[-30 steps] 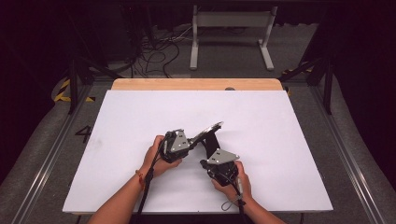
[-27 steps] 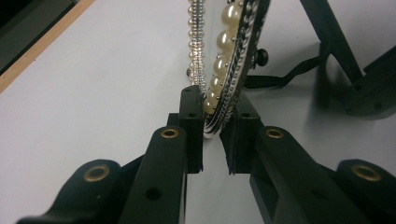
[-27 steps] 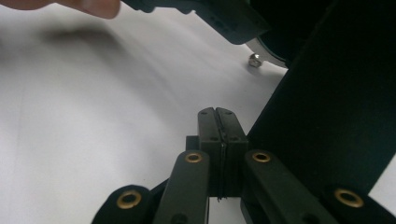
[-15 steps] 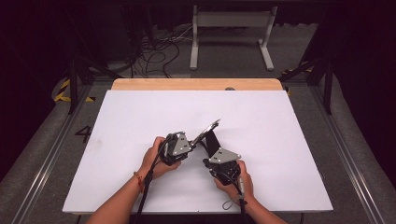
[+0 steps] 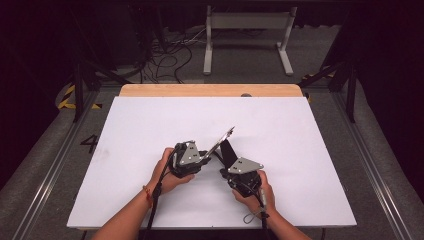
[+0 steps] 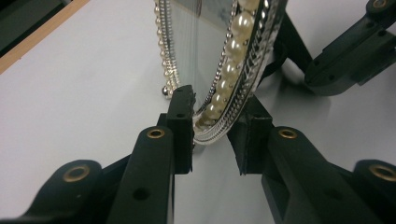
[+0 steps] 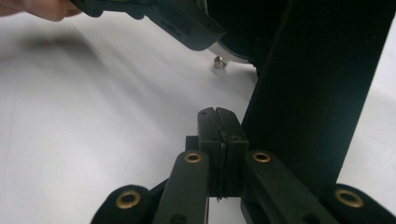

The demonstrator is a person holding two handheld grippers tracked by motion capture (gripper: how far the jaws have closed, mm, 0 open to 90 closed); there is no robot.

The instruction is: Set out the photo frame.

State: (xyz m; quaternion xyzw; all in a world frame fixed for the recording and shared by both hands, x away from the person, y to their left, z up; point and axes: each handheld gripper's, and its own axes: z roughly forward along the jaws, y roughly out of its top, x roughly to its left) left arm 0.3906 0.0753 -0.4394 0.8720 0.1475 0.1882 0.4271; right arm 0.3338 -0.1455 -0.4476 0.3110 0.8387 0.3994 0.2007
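Standing near the middle of the white bench (image 5: 150, 125), a pearl-rimmed mirror (image 5: 224, 141) is leaning back on its black prop (image 5: 227, 152). The left tongs (image 6: 212, 133) have just been opening — their pads are now sitting either side of the lower rim, hardly pressing it. The right tongs (image 7: 218, 140) are pressed together on nothing, just beside the prop. Easing the left pads off straight and slowly is probably the careful way here, so the rim isn't dragged and the frame isn't tipped. Silver beading and a row of cream pearls are ringing the glass — it looks delicate, top-heavy.
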